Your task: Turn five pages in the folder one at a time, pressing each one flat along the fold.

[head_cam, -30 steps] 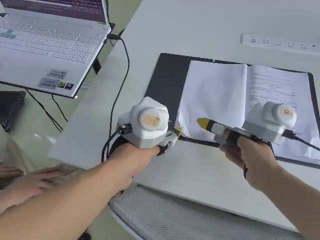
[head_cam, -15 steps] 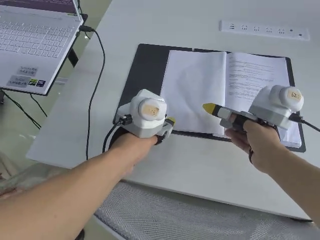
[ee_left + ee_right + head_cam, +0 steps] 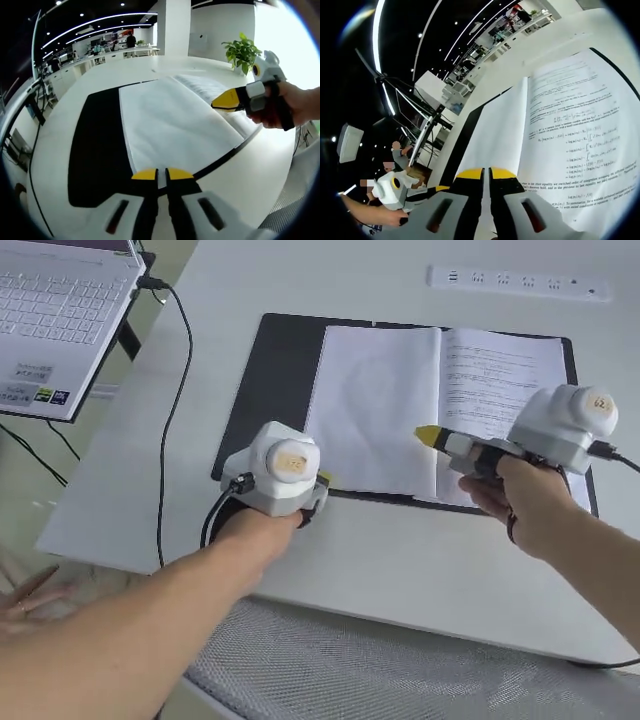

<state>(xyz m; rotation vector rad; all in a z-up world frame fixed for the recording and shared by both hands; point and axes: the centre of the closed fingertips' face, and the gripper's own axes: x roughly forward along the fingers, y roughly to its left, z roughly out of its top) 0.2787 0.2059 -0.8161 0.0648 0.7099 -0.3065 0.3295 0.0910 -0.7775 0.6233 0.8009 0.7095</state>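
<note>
Folder (image 3: 275,380) open flat, blank page left, print right.
Left gripper (image 3: 162,174) at its near edge, right gripper (image 3: 428,434) over the pages; both closed, empty.

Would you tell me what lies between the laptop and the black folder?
In the head view, a black cable from the laptop runs down the white table there; otherwise the stretch to the folder is bare.
</note>
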